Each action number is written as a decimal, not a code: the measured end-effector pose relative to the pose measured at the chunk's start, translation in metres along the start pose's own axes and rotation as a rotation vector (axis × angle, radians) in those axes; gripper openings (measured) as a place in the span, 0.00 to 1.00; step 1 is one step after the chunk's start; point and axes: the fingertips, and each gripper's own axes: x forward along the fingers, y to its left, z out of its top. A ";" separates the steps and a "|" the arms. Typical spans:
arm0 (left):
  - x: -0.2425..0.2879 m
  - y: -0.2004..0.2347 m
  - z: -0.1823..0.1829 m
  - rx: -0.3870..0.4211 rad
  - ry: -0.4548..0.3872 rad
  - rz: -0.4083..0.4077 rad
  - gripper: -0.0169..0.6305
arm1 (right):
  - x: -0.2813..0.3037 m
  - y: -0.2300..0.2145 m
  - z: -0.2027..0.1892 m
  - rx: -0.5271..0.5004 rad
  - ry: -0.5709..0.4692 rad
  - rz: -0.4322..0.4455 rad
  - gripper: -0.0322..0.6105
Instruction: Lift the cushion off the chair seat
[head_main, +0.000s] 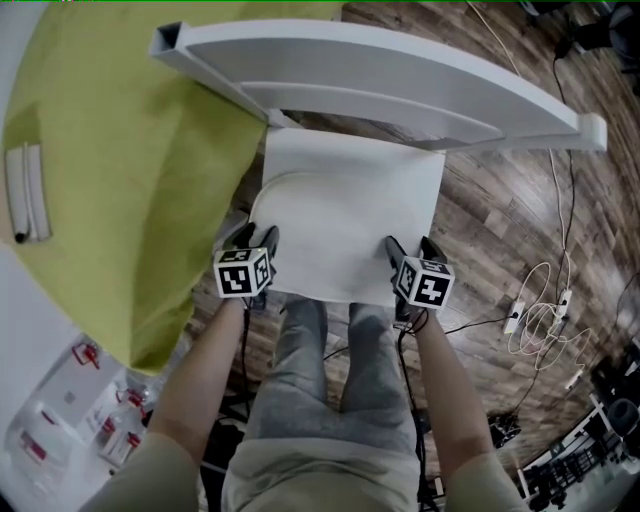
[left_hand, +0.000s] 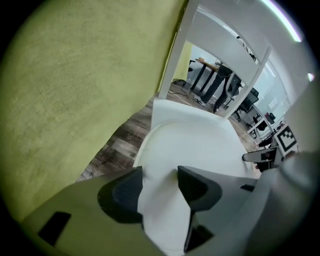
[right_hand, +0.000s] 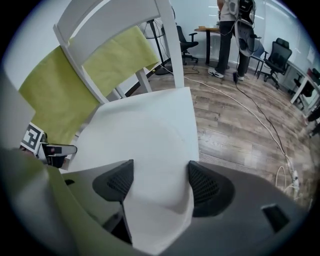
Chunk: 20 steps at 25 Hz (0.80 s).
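The cushion (head_main: 345, 225) lies flat on the seat of the white chair (head_main: 400, 70). It is plain white and matte, squarish, with a soft curved ridge running across its far-left part. No label or stitching shows on it. The chair's back is two smooth, painted curved rails on the far side.

Both grippers stand at the cushion's near edge, tilted steeply down. The left gripper (head_main: 255, 236) is near the left corner; its dark ribbed jaws are partly spread and the fabric between them lies smooth. The right gripper (head_main: 411, 246) is near the right corner. There the cushion's edge fills the gap between the jaws and curls up against one pad, so they seem to pinch it, though the wide-angle view leaves that unsure.

Each gripper carries a marker cube (head_main: 243, 272) printed with black-and-white square patterns, not lettering.

Left of the chair is a bench under a yellow-green cloth (head_main: 120, 180) with a fine felt-like nap. Two white tubes (head_main: 28, 190) lie on it at the far left. Small packets (head_main: 110, 430) with red labels lie at the near left, their print too small to read. The wood-plank floor (head_main: 500, 230) on the right holds looped white cables (head_main: 545, 325).
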 end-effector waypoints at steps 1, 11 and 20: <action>0.000 0.000 -0.001 0.005 0.002 -0.001 0.39 | 0.000 0.000 0.000 0.001 0.013 0.003 0.61; 0.000 0.001 0.002 0.000 0.023 0.005 0.23 | -0.008 -0.004 0.000 0.014 -0.019 -0.001 0.22; -0.019 -0.004 0.008 0.059 -0.010 -0.031 0.06 | -0.033 0.003 0.004 0.041 -0.075 0.065 0.14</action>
